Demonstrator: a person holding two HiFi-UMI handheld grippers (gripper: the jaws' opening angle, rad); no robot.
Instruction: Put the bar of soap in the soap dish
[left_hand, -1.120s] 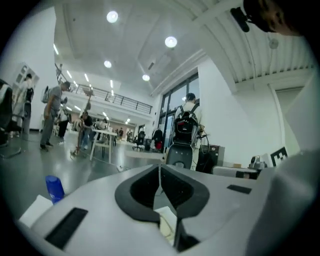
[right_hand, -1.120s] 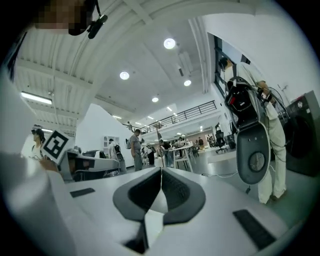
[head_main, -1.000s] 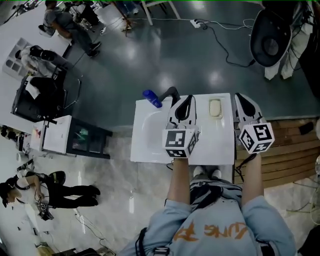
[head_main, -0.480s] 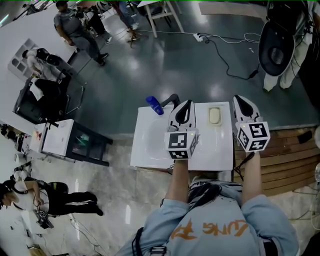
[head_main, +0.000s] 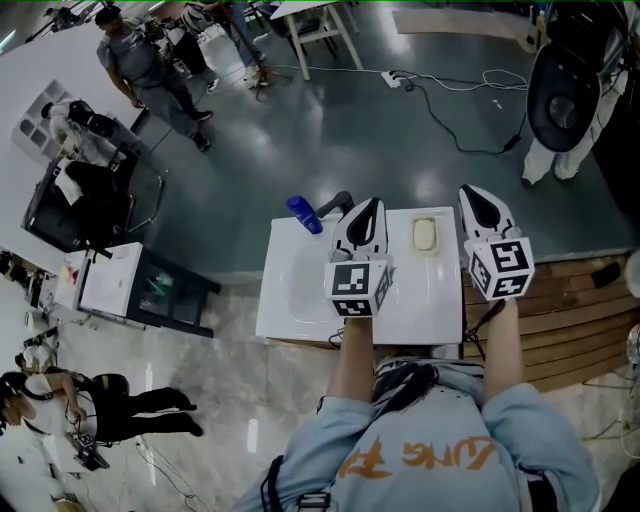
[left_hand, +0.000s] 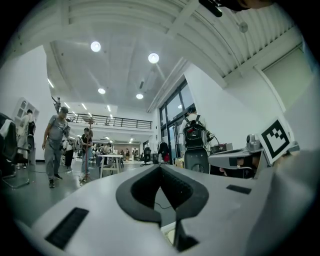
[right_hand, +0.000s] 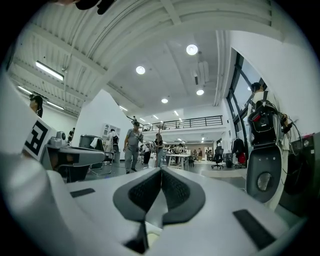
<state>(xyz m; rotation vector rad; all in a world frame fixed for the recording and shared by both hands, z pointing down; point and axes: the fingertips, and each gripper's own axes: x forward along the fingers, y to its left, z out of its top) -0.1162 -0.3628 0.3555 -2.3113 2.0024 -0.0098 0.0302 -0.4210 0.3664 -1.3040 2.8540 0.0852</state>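
A white rectangular worktop (head_main: 420, 300) stands on a glossy dark floor, with a shallow white sink basin (head_main: 298, 280) sunk into its left part. At the far rim of that basin stand a blue plastic bottle (head_main: 304, 213) and, just to its right, a black curved tap (head_main: 337, 204). To the right of the basin, near the worktop's far edge, lies the pale cream oblong bar of soap (head_main: 425, 234). A lighter rim shows around it that may be the white soap dish, though at this size bar and dish cannot be told apart with certainty. The left gripper (head_main: 367, 207), white with black pads, points level over the worktop just right of the basin. It lies between basin and soap, close beside the soap without touching it. In the left gripper view (left_hand: 161, 168) its jaws are clenched tip to tip with nothing between them. The right gripper (head_main: 474, 196) is farther right of the basin, over the worktop's right edge, on the far side of the soap. In the right gripper view (right_hand: 161, 170) its jaws likewise meet at the tips and hold nothing.
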